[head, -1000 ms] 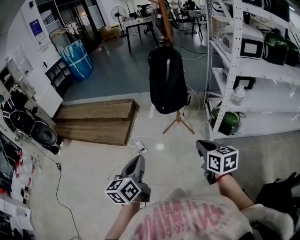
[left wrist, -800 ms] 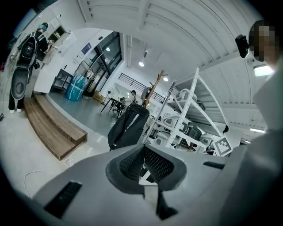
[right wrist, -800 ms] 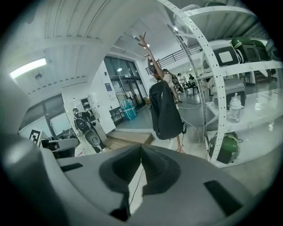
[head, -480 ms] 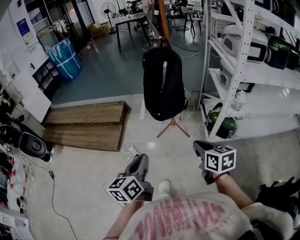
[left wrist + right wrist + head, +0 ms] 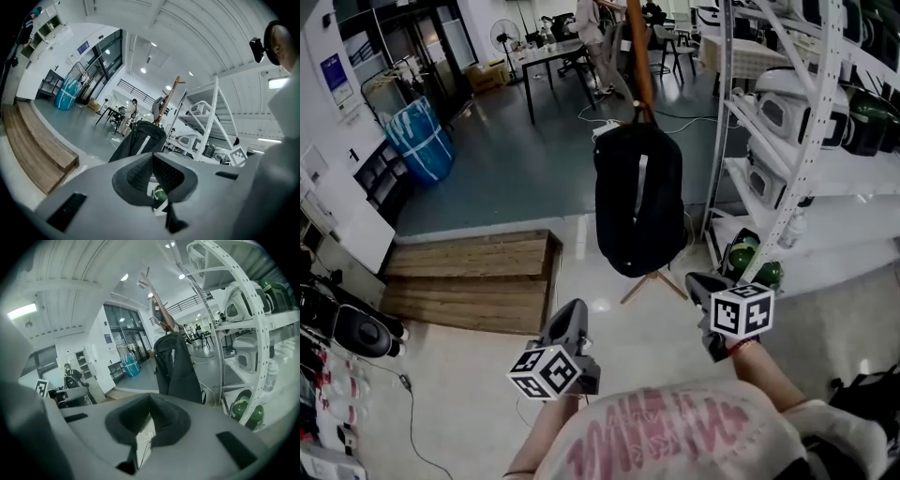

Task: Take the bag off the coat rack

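1 tall white metal shelving rack (image 5: 811,178) is rising just to the right of the right gripper (image 5: 698,281). 1 low brown wooden platform (image 5: 469,272) is lying ahead of the left gripper (image 5: 572,311) and off to its left. 1 brown wooden coat rack pole (image 5: 637,56) is standing on spread legs straight ahead of both tools, and 1 black fabric backpack (image 5: 639,211) is hanging from it, between the 2 grippers' lines of sight and above them.

Compared with 1 second ago, the backpack is showing larger and nearer to both grippers. Its lower edge is now sitting just ahead of the right gripper, where before a wide stretch of floor lay between them.

The backpack is hanging straight down by its top loop. It is narrow and rounded at the bottom, with 1 pale stripe running down its middle.

Both grippers are clenched on nothing: in each gripper view the 2 dark pads are meeting at the tips, and neither tool is touching the bag.
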Tool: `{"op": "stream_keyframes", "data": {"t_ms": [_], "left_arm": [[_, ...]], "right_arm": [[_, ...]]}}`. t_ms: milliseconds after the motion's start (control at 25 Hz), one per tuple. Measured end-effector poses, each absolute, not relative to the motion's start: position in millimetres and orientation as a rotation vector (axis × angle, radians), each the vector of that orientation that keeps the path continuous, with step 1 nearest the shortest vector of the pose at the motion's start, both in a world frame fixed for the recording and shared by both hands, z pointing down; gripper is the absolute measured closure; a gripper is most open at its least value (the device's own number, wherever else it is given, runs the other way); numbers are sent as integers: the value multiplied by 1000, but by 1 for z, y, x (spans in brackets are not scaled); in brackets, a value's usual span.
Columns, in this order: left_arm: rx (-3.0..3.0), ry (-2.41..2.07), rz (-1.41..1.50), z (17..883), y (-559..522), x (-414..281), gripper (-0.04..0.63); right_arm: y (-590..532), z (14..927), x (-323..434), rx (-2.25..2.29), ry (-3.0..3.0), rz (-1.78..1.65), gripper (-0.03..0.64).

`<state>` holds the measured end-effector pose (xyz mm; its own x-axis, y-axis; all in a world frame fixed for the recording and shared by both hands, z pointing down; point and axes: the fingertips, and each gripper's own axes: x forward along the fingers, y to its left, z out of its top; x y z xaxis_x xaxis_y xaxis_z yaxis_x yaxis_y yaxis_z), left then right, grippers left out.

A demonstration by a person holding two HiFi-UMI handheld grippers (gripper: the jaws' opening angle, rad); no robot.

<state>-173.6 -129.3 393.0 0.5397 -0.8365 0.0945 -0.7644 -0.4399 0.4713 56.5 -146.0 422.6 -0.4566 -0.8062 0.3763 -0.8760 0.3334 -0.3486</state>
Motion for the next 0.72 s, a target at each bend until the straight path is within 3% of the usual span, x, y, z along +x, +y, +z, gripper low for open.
{"op": "stream_keyframes", "data": {"t_ms": [720], "left_arm": [[2258,-1188,-197,442,-216,-200,592]], "right_arm": [[-219,450,56,1733,-2399,872,611]]}}
